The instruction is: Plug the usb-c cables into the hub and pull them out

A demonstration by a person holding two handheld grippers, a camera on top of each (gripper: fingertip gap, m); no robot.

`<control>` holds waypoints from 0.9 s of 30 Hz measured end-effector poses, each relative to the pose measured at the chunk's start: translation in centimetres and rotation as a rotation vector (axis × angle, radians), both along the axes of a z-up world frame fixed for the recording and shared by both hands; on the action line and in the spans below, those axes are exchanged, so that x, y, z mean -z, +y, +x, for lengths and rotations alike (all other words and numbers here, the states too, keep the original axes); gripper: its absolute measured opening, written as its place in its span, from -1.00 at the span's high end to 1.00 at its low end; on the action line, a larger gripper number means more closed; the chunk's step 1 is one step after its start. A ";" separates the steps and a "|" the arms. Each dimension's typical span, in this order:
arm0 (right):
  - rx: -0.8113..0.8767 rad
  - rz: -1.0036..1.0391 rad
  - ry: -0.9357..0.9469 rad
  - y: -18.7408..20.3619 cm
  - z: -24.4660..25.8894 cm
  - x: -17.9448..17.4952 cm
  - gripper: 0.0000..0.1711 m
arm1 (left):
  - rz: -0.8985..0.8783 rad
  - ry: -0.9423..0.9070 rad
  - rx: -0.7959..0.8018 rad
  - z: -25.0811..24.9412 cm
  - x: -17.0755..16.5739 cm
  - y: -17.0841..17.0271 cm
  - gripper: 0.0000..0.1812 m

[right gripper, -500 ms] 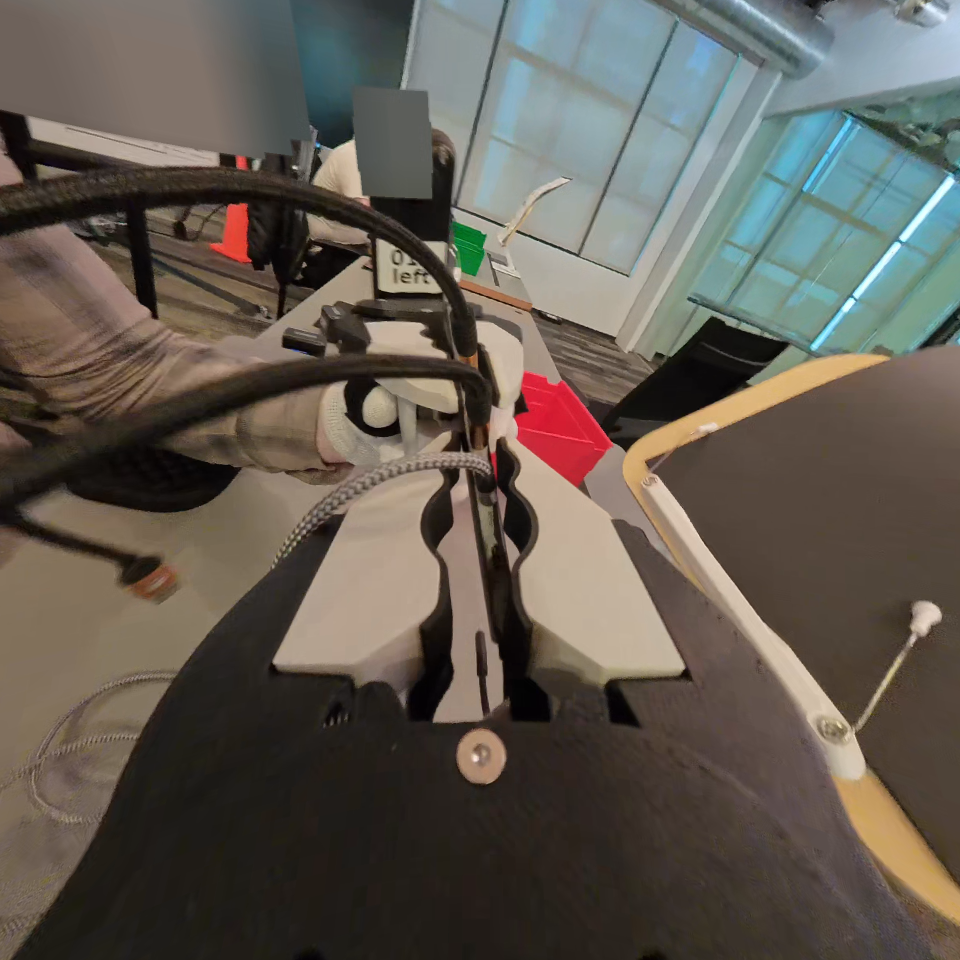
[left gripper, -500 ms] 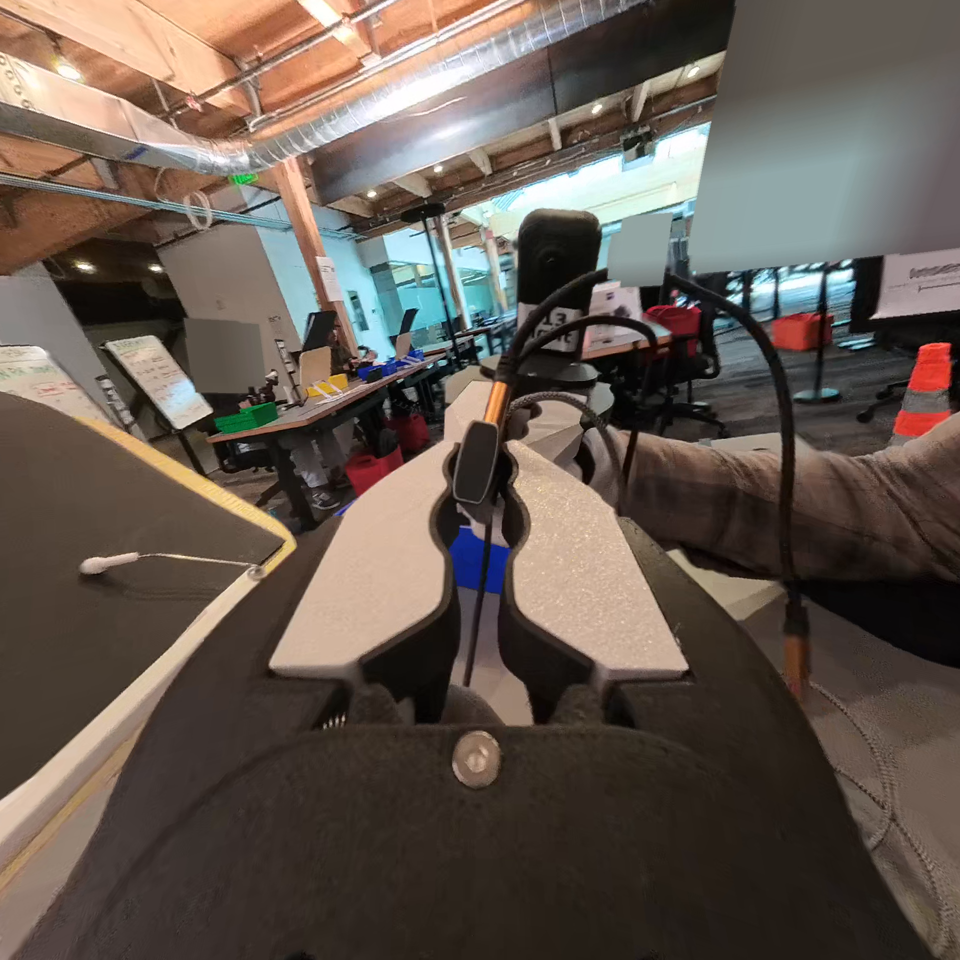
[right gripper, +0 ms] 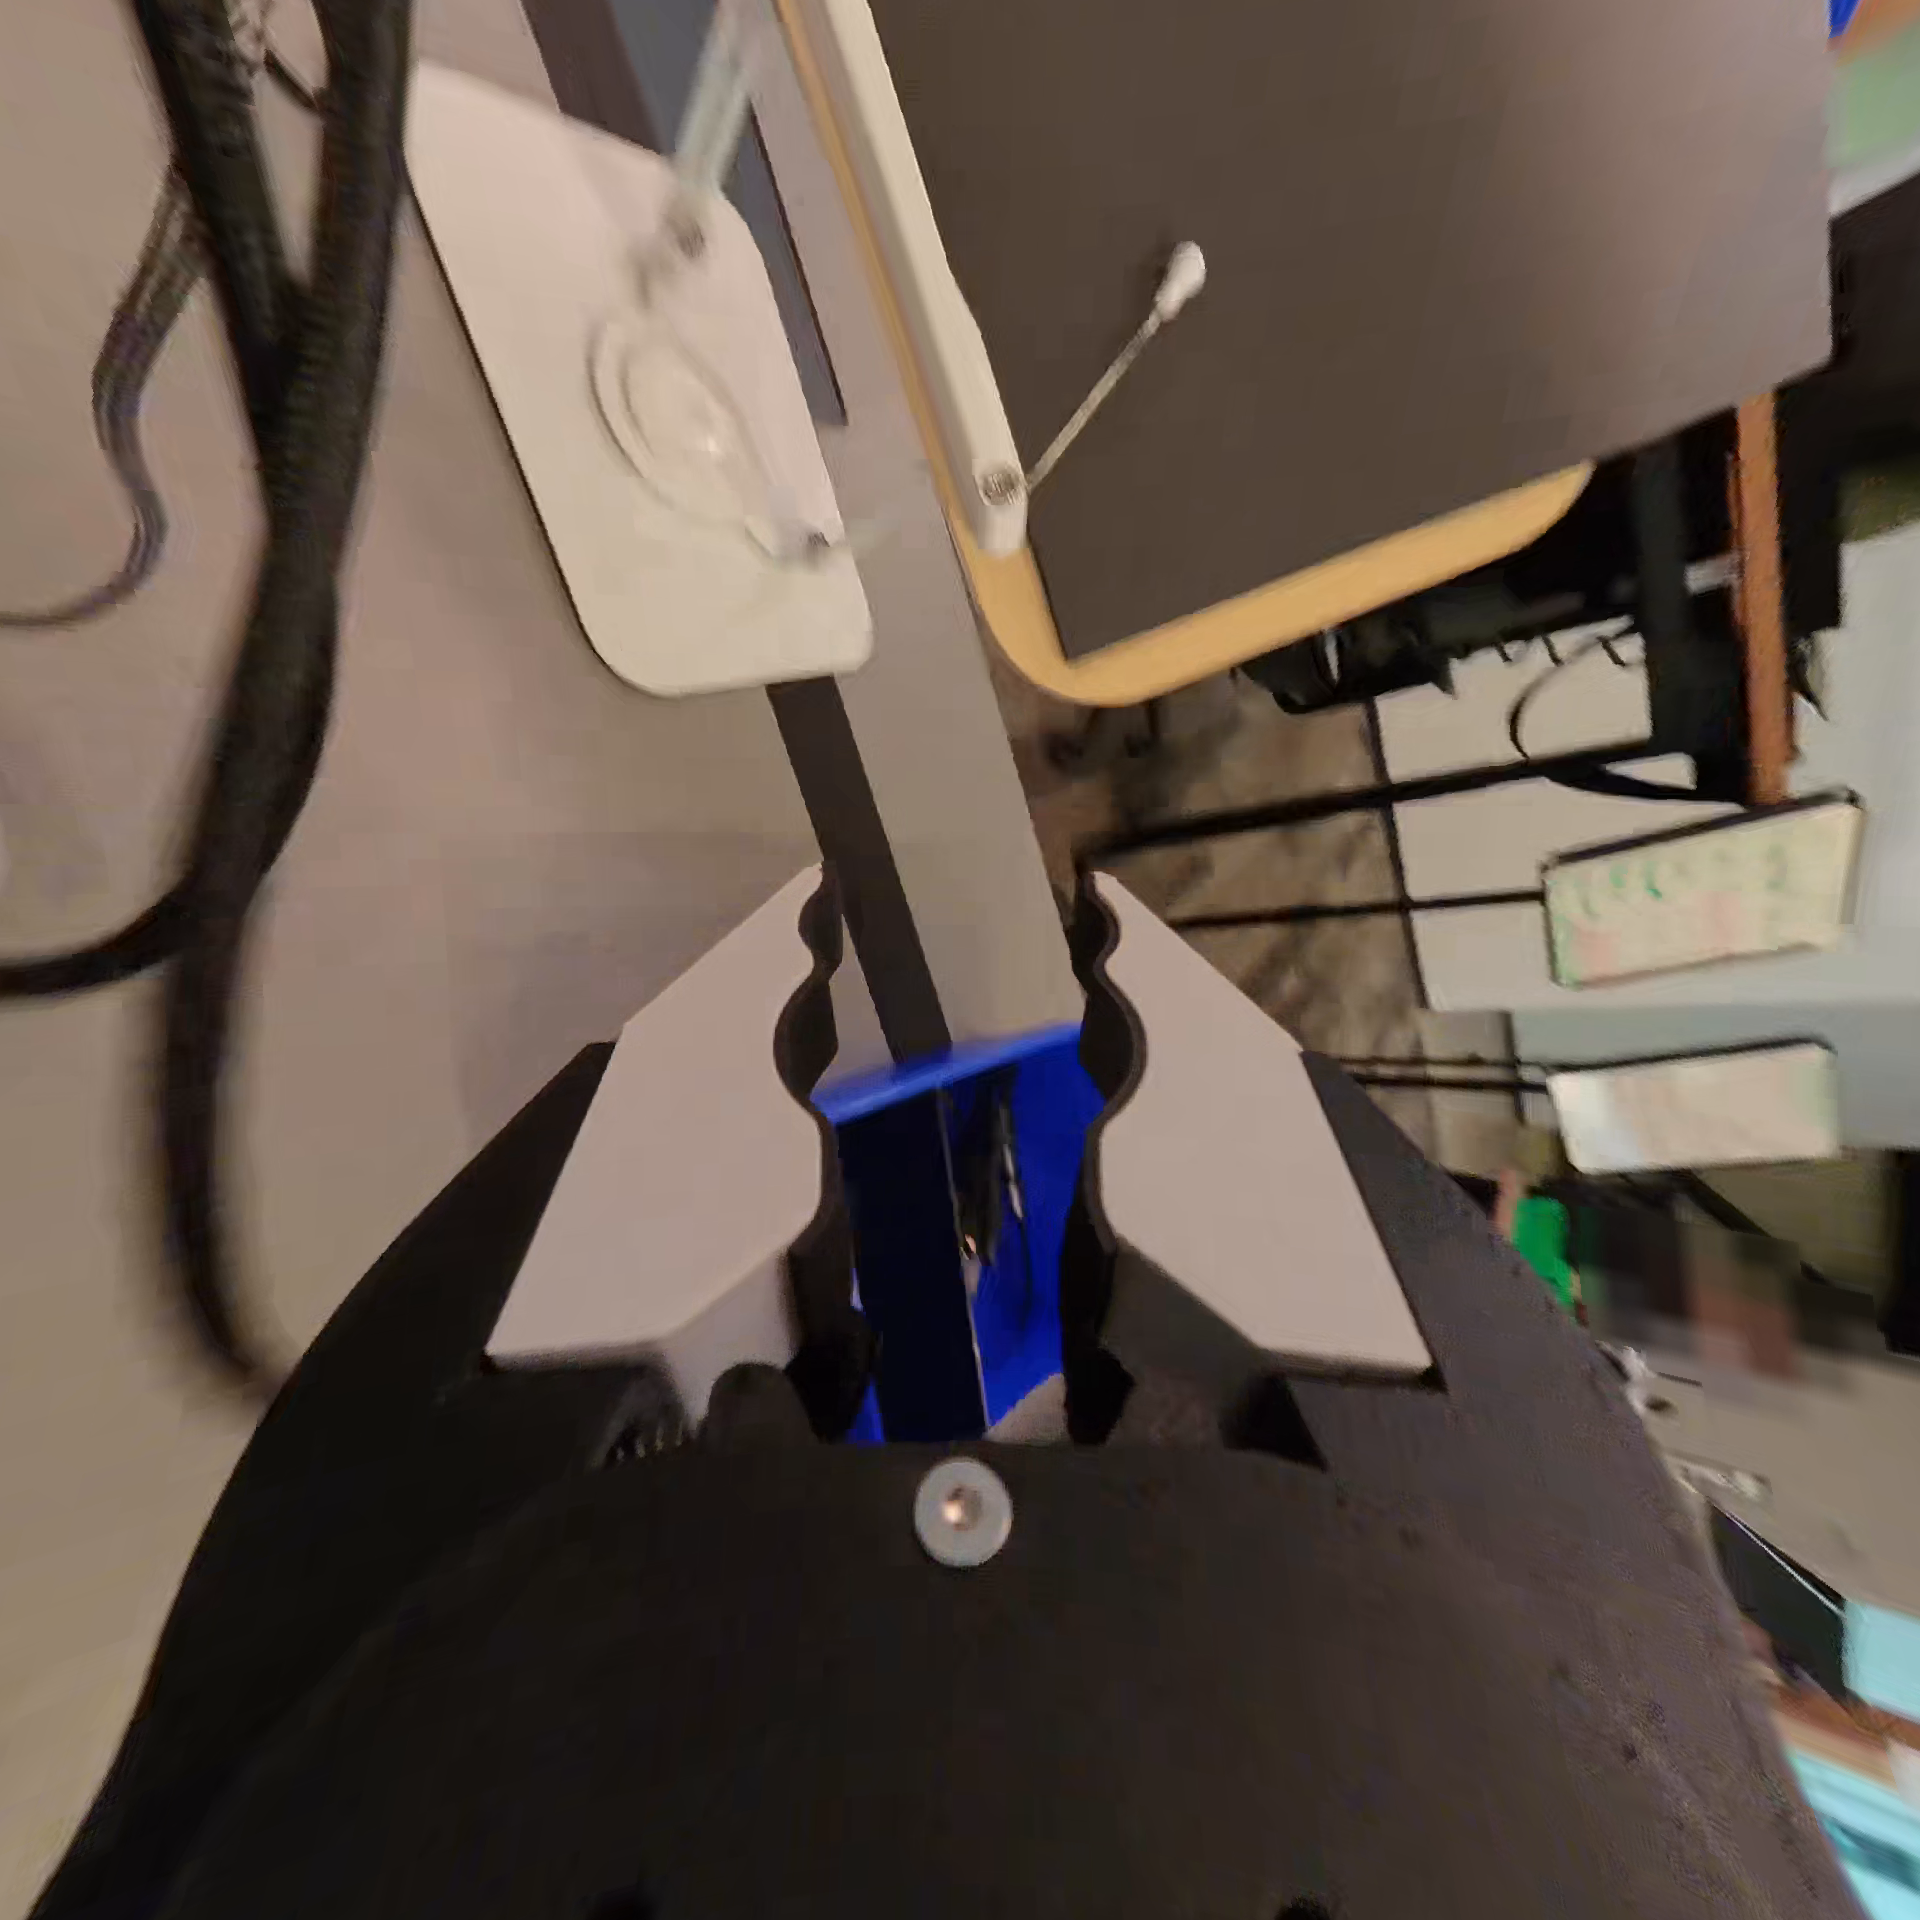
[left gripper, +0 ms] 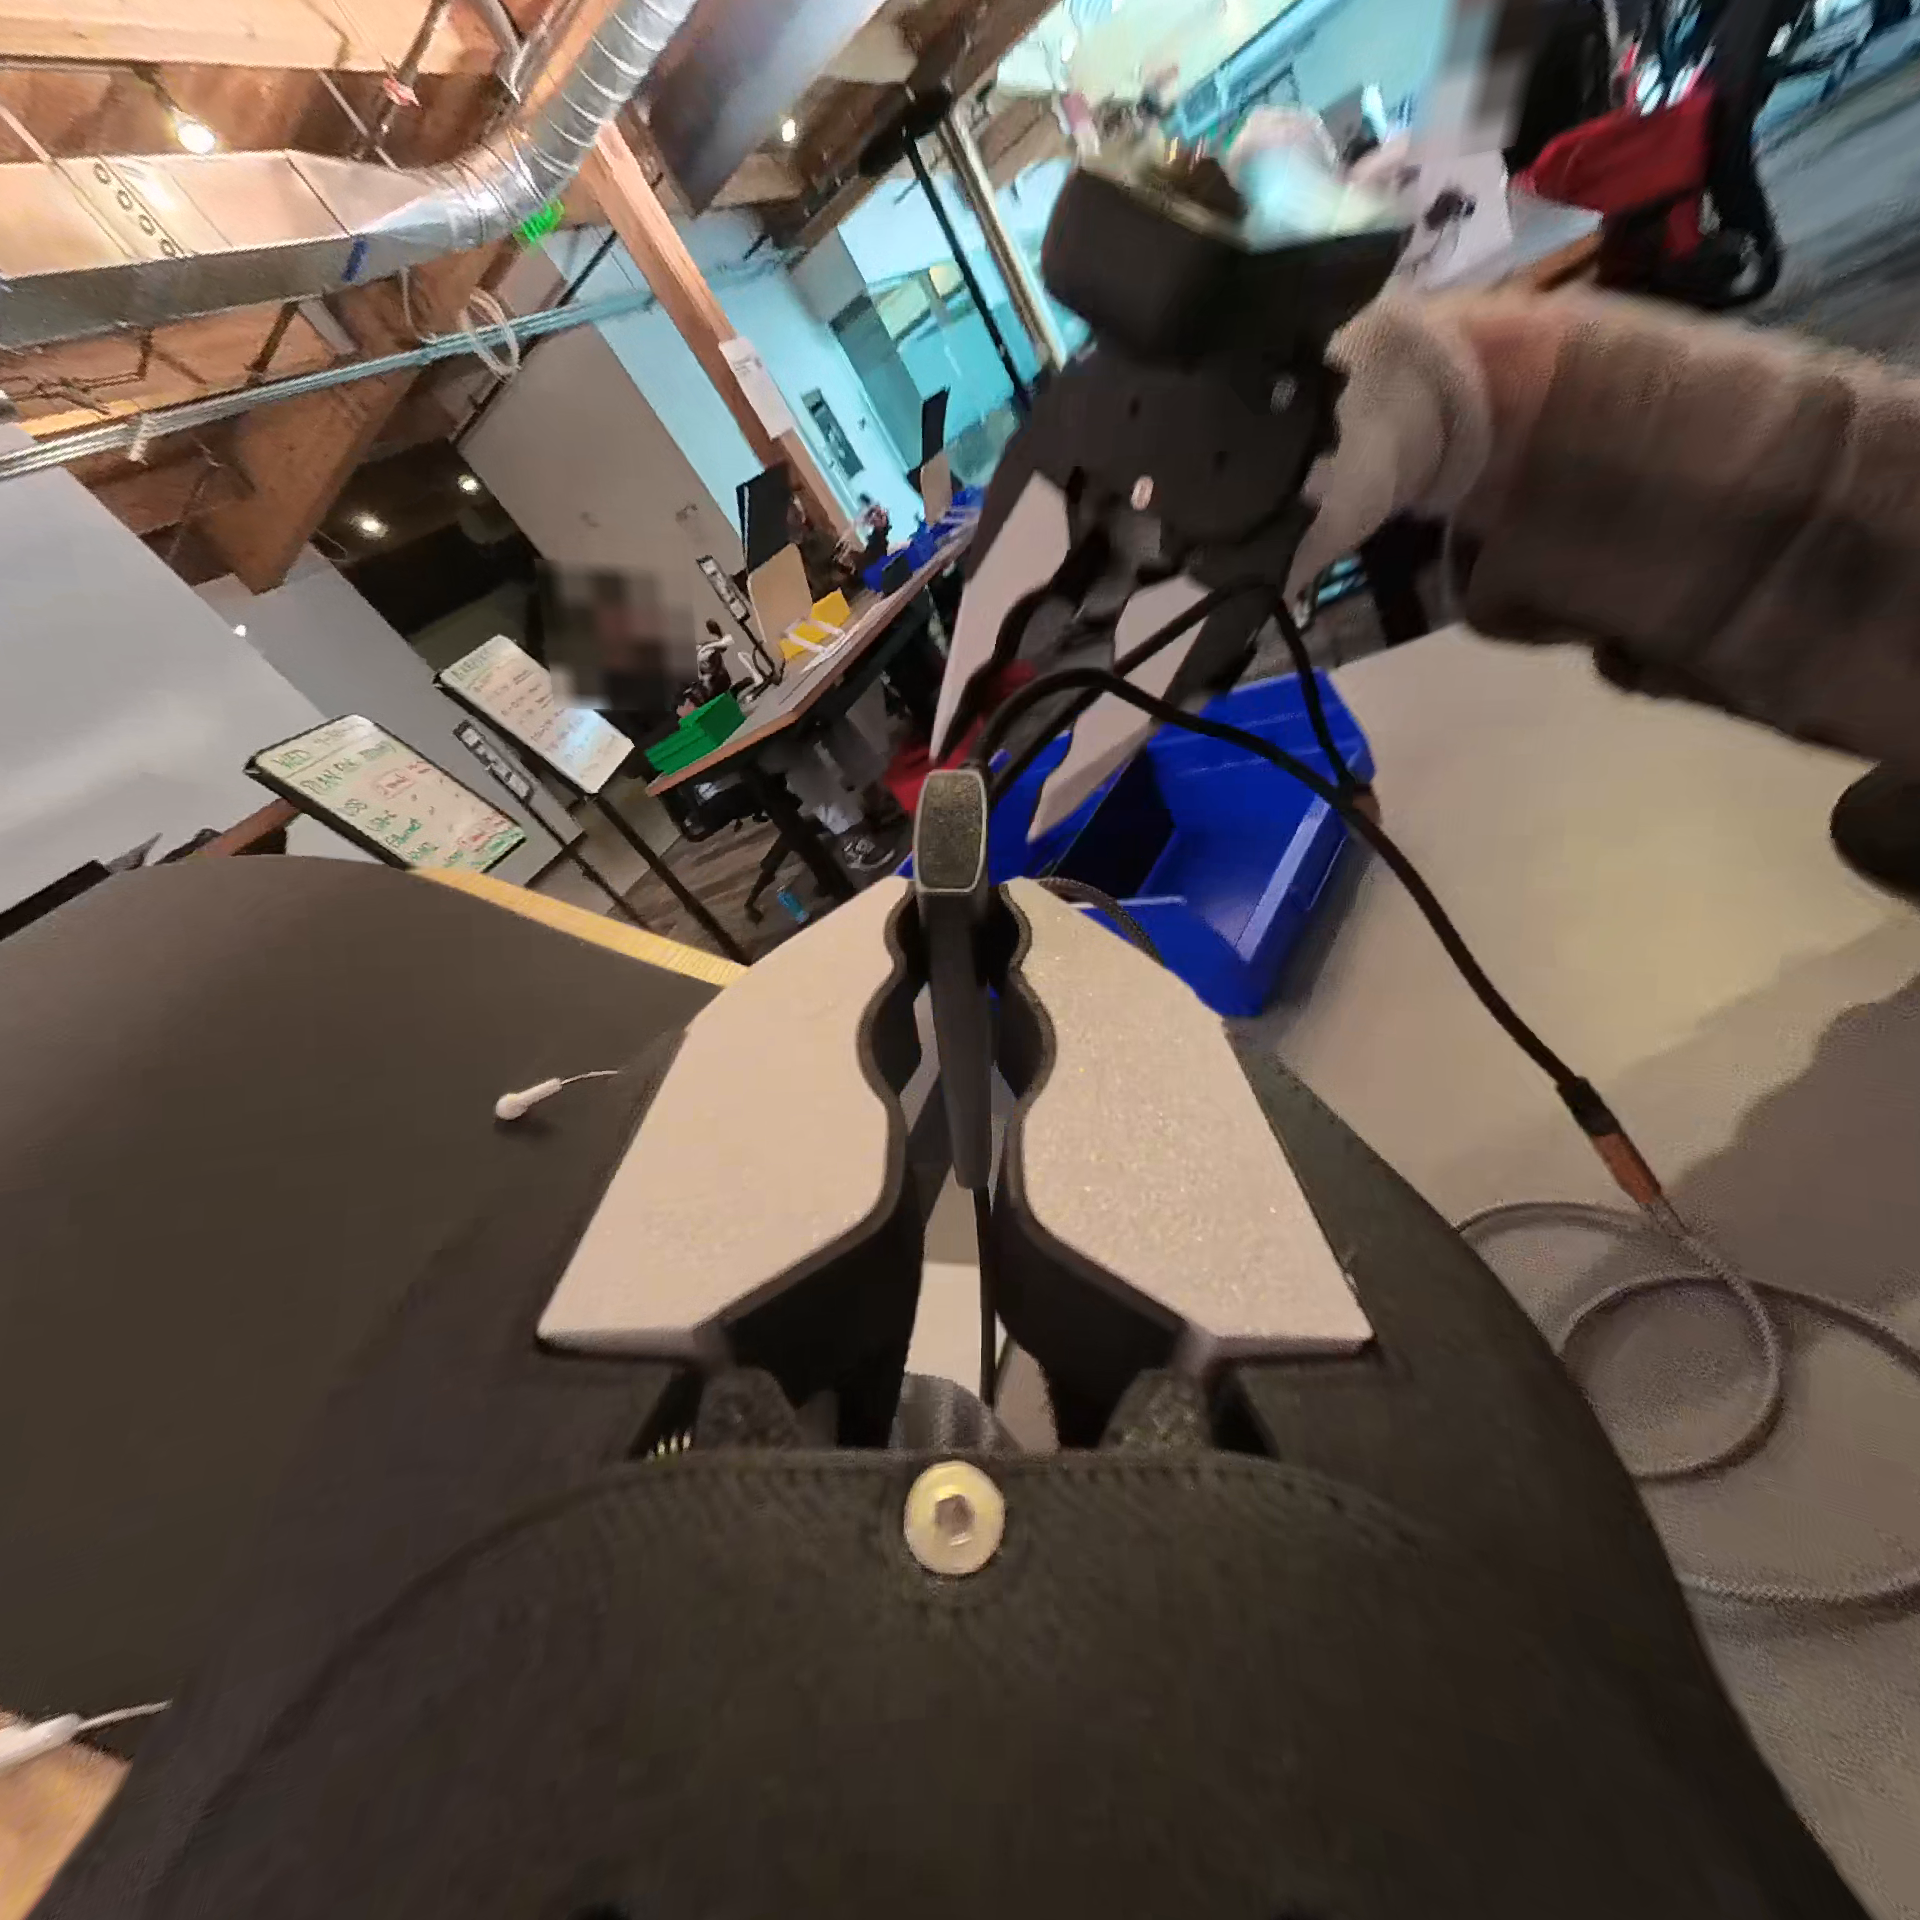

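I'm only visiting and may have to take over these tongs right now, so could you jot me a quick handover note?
Left tongs: shut on the dark hub, its thin lead trailing back between them.
Right tongs: open, holding nothing, above the blue bin.
Cables: a black cable with copper-coloured plug and a grey braided cable lie loose on the grey table.
Done: no cable appears plugged into the hub.
Left: cannot tell how many rounds remain.

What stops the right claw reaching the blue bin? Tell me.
Likely nothing, so yes: the right claw is open and empty, the blue bin shows straight between its fingers, and the black cables lie aside.
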State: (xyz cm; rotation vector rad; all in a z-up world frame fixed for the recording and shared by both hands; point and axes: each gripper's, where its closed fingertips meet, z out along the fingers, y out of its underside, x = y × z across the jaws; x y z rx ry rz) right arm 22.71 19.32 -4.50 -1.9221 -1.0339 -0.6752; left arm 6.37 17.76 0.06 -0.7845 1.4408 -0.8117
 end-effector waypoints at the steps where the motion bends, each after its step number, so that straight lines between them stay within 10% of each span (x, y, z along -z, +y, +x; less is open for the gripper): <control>1: 0.021 0.009 -0.037 -0.7 0.4 -0.7 0.50 | 0.022 0.021 -0.018 0.1 0.2 0.1 0.87; 8: -0.130 0.068 -0.001 -4.9 -6.1 -4.0 0.28 | 0.139 0.095 -0.059 0.4 1.1 -0.7 0.88; 14: -0.176 -0.011 0.087 -2.9 -12.1 0.7 0.17 | 0.159 0.108 -0.057 1.1 1.1 -2.4 0.88; 17: -0.117 0.017 0.118 -1.0 -11.8 2.1 0.29 | 0.195 0.129 -0.057 1.5 1.4 -3.2 0.88; 21: -0.101 0.060 0.100 0.1 -10.9 2.5 0.96 | 0.199 0.138 -0.036 1.7 1.6 -4.0 0.87; 27: -0.157 0.102 0.113 -0.3 -11.3 1.7 1.00 | 0.184 0.123 -0.004 1.4 1.1 -4.5 0.88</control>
